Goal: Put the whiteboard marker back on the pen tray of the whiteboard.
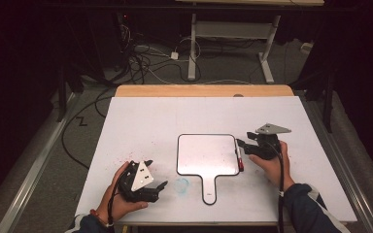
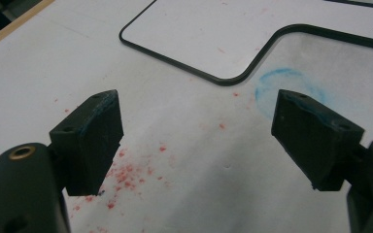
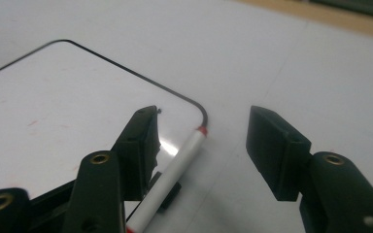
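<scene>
White surface: a white-topped desk (image 1: 141, 121) with a bare wooden strip at its far edge carries everything; faint red specks (image 2: 126, 172) and a blue smudge (image 2: 284, 85) mark it near the left gripper.
Board: a white paddle-shaped whiteboard with a thin black rim and a short handle (image 1: 208, 155) lies flat at the middle of the desk, handle toward the person.
Marker: a slim white marker with red ends (image 3: 175, 170) lies along the board's right edge, partly on the rim.
Right gripper: the right gripper (image 3: 201, 145) sits low over the marker, its 2 black fingers (image 3: 143, 145) spread apart; the marker lies between them, close beside the left one, with no squeeze on it.
Left gripper: the left gripper (image 2: 199, 131) rests near the desk's front left, its 2 fingers wide apart and holding nothing.
Doing it well: judging by this, the marker is being set down or picked up. Keep the fingers level with the barrel, centre it between them, and avoid nudging it off the rim.
</scene>
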`<action>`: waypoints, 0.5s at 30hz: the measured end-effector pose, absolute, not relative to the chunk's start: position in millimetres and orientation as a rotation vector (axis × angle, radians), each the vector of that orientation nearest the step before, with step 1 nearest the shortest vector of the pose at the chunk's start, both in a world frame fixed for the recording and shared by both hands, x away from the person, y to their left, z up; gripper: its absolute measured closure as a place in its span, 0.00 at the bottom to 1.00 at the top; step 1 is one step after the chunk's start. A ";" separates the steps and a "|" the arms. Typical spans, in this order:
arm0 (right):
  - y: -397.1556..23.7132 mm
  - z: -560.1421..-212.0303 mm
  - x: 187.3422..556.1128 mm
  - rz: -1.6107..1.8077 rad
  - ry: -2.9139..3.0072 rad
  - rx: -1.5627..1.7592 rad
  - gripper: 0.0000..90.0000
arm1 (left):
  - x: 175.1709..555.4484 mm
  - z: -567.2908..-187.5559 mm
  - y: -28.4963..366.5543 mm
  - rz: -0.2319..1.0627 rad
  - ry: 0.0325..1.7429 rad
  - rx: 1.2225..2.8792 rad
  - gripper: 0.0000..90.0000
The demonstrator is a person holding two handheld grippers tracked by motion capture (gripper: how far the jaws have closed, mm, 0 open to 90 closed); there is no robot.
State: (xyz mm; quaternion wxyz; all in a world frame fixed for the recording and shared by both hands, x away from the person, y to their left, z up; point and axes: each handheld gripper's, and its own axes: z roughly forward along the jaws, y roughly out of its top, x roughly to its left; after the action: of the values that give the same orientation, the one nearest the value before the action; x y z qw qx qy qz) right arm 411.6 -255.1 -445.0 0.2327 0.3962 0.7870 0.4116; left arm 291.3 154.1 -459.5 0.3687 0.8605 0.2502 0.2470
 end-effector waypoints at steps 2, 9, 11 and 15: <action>-259.3 -436.6 398.3 1.134 2.129 1.000 0.49 | 291.1 -459.3 153.8 0.643 0.637 2.217 0.20; -281.5 -422.5 357.4 1.165 2.085 0.871 0.40 | 289.7 -458.2 153.8 0.665 0.643 2.211 0.19; -288.6 -422.1 346.7 1.169 2.079 0.847 0.40 | 290.1 -459.1 153.7 0.658 0.654 2.212 0.19; -299.5 -424.9 327.9 1.145 2.059 0.811 0.37 | 292.4 -460.2 154.3 0.669 0.663 2.219 0.19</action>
State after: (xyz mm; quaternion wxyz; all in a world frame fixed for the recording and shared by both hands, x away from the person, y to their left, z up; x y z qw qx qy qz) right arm 327.9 -299.5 -424.9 0.3192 0.3085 0.7832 0.4354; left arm 292.4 154.3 -460.2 0.3572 0.8598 0.2570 0.2591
